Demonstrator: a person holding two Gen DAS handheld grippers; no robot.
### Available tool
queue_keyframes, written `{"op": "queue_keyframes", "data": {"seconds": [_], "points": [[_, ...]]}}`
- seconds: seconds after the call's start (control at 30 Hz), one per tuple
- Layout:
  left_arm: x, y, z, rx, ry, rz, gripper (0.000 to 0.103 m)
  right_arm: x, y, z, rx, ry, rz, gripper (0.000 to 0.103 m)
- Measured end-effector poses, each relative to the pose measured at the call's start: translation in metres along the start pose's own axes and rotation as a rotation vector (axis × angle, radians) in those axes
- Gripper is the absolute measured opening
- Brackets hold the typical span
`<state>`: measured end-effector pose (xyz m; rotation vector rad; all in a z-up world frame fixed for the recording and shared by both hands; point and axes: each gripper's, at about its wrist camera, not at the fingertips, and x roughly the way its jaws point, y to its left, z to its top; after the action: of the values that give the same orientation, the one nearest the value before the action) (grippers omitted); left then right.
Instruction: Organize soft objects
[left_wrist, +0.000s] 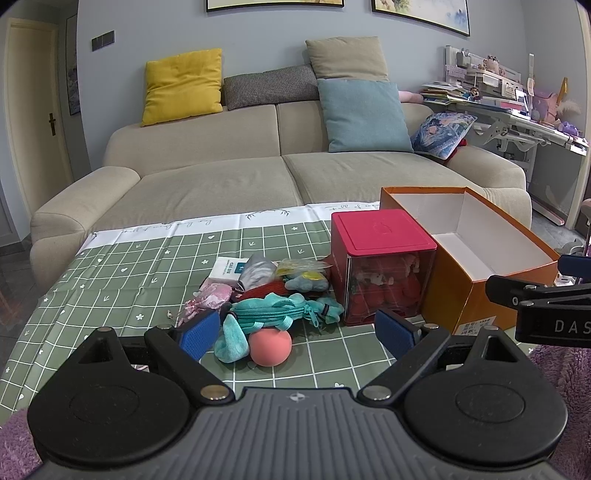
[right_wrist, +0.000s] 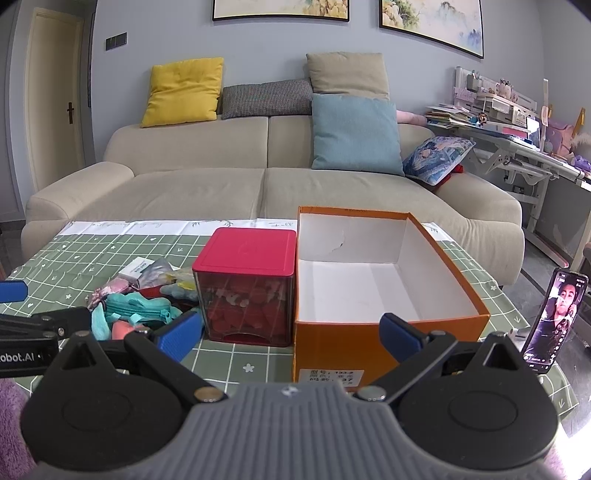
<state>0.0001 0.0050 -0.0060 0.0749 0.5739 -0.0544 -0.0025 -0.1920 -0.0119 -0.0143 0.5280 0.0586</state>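
Left wrist view: the left gripper hangs just short of a heap of soft objects on the green checked tablecloth, its blue pads spread wide and holding nothing. Nearest the pads lies a pink ball, touching a teal zip pouch with a floppy teal strap beside it. Behind these sit a pink fabric piece, a grey-blue plush, a silvery packet and a white card box. To the right of the heap stands a red-lidded clear box, and touching it on the far side is the open orange box, which looks empty and is likely the place for the soft things. In the right wrist view the right gripper is likewise released and empty, poised at the near wall of the orange box. All these items should be light and yielding. The ball probably squashes and may roll or squirt out, so it wants a grip across its middle. The pouch is limp and will sag, so pinching its bulky body near the zip seems safer than taking the strap. A phone leans upright at the table's right edge, worth avoiding.
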Motion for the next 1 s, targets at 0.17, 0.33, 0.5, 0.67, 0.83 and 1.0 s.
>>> {"op": "queue_keyframes", "data": {"seconds": [0.17,0.33,0.5,0.67,0.83,1.0], "points": [[0.0013,-0.0010,-0.0006,0.000,0.005,-0.004,0.103,-0.0001,-0.0002,0.0015,0.000,0.006,0.000,0.100],[0.0019,-0.0014,-0.0011,-0.001,0.006,-0.006,0.103,0.0006,0.0003,0.0017,-0.001,0.007,0.000,0.100],[0.0020,-0.0017,-0.0014,-0.001,0.007,-0.006,0.103,0.0006,0.0002,0.0015,0.000,0.007,0.000,0.100],[0.0021,-0.0018,-0.0019,-0.002,0.007,-0.006,0.103,0.0007,0.0001,0.0012,-0.001,0.006,0.000,0.100],[0.0022,-0.0016,-0.0016,-0.001,0.009,-0.007,0.103,0.0013,0.0000,0.0013,-0.001,0.009,0.000,0.100],[0.0022,-0.0017,-0.0018,-0.001,0.009,-0.007,0.103,0.0018,0.0002,0.0002,-0.003,0.009,0.000,0.100]]}}
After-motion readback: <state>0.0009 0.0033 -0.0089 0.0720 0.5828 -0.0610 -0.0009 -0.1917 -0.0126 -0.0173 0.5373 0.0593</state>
